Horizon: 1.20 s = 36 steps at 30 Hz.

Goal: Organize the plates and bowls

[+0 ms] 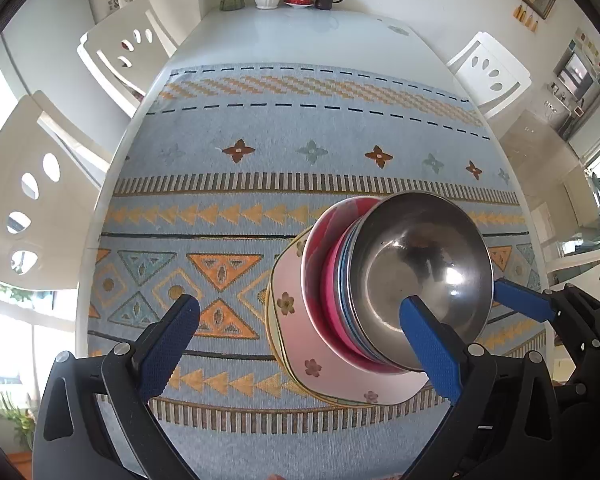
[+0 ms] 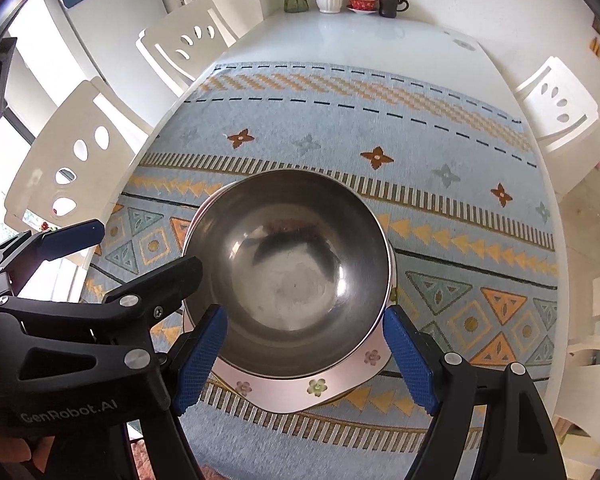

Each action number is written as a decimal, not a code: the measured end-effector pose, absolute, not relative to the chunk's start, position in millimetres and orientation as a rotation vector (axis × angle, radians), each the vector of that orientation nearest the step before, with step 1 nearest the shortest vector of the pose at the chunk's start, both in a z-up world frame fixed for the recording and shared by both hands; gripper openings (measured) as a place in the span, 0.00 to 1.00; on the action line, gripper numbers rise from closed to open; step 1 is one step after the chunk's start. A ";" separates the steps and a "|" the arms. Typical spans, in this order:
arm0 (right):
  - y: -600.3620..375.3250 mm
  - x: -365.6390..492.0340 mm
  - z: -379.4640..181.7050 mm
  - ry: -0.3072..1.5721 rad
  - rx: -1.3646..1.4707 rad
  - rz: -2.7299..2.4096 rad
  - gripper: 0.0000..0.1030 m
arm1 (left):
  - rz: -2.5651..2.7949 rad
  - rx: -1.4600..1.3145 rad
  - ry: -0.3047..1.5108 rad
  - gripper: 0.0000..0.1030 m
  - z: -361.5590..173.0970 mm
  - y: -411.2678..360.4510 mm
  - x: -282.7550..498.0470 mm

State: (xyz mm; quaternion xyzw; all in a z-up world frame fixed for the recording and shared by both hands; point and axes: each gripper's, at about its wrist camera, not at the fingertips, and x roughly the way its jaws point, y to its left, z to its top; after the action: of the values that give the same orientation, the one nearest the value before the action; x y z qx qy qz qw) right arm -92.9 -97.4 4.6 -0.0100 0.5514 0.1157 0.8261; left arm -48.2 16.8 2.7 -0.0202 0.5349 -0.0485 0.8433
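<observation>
Stacking up on the patterned blue woven table runner (image 1: pixel 260 128): a shiny round stainless-steel bowl (image 2: pixel 292 256) tops the pile.

Beneath that bowl sit a blue-rimmed dish, a glossy red bowl (image 1: pixel 320 248) and a pale pink flower-printed square plate (image 2: pixel 300 388). The right gripper (image 2: pixel 304 364) stands apart, its ribbed blue pads flanking the steel bowl's near side; the left gripper (image 1: pixel 300 344) gapes wide beside it.

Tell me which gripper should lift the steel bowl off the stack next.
Probably the right gripper: its open fingers straddle the steel bowl near its front rim. The left gripper sits off to the stack's side; only one of its fingers overlaps the bowl, the other over the cloth.
</observation>
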 end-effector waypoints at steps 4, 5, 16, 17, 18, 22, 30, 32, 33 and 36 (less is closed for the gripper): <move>-97.9 -94.9 -0.5 1.192 -0.012 0.244 0.76 | -0.099 -0.045 1.138 0.97 0.1 17.4 -49.0; -98.2 -95.4 -1.4 1.197 -0.009 0.244 0.76 | -0.099 -0.046 1.139 0.97 -0.4 17.5 -49.6; -101.2 -93.7 -3.2 1.209 0.000 0.237 0.76 | -0.099 -0.055 1.146 0.97 -2.0 19.7 -50.1; -101.1 -93.9 -3.4 1.210 0.001 0.238 0.76 | -0.098 -0.054 1.148 0.97 -2.3 19.9 -50.0; -101.1 -93.9 -3.5 1.210 0.001 0.238 0.76 | -0.099 -0.055 1.152 0.97 -3.0 20.0 -49.6; -100.6 -94.2 -4.5 1.214 0.003 0.240 0.76 | -0.096 -0.058 1.164 0.97 -5.5 20.0 -50.2; -102.3 -93.7 -5.2 1.220 0.011 0.238 0.76 | -0.092 -0.060 1.164 0.97 -5.3 21.3 -50.9; -102.6 -93.6 -5.2 1.221 0.011 0.238 0.76 | -0.091 -0.063 1.165 0.97 -5.8 22.1 -50.8; -102.6 -93.5 -5.2 1.221 0.011 0.238 0.76 | -0.090 -0.064 1.165 0.97 -6.1 22.4 -50.9; -102.7 -93.5 -5.4 1.221 0.009 0.238 0.76 | -0.087 -0.067 1.168 0.97 -7.0 23.3 -50.8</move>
State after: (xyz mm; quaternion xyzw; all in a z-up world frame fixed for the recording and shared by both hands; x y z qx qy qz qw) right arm -93.5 -102.7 -5.4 0.0043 0.5719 0.1114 0.8127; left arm -50.8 23.3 -7.0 -0.0318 0.5511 -0.0412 0.8328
